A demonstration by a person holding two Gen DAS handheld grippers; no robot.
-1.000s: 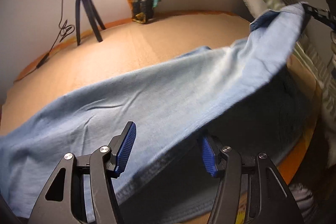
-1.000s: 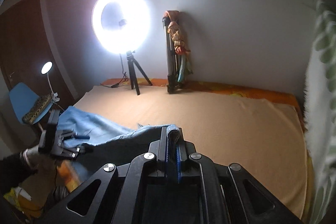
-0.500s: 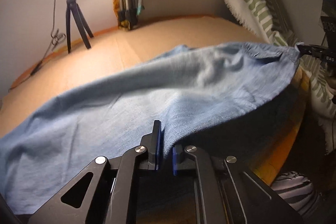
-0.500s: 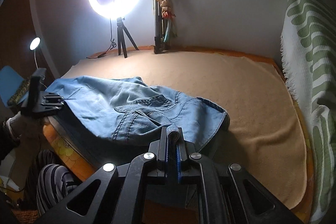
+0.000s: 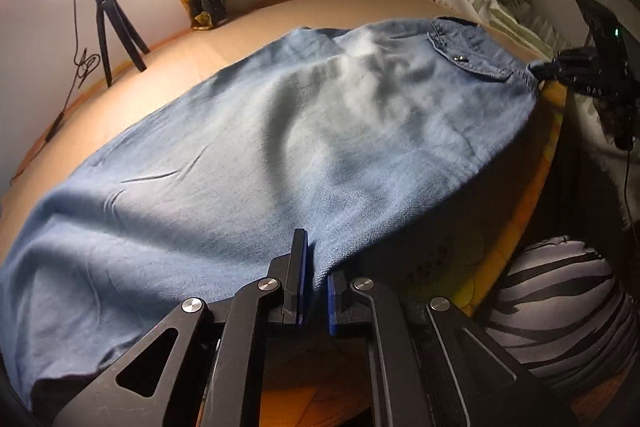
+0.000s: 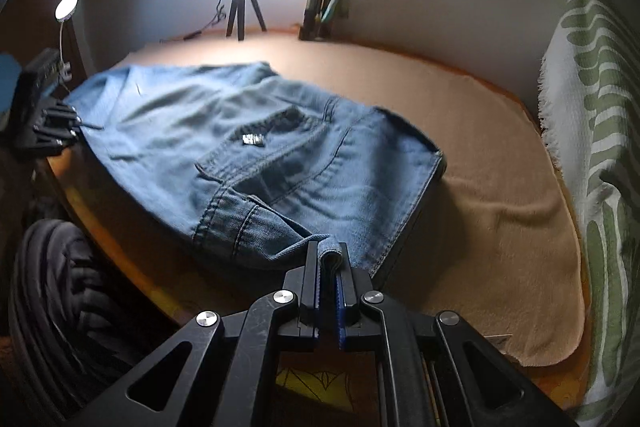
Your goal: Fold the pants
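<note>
On your left, the left gripper (image 5: 314, 281) is pinched onto the near long edge of the pants (image 5: 280, 147), its blue pads pressed on the denim where it overhangs the side of the bed (image 5: 280, 3). The pants lie spread along the tan blanket, legs trailing off to the left, with a few loose creases near that end. On your right, the right gripper (image 6: 329, 269) is clamped on a rolled bit of the waistband corner (image 6: 332, 247), also at the bed's near edge. If you lift unevenly, I'd expect the slack denim to sag and drag new wrinkles in. The thin bite on the left could slip under the fabric's weight, dropping the edge off the mattress.
</note>
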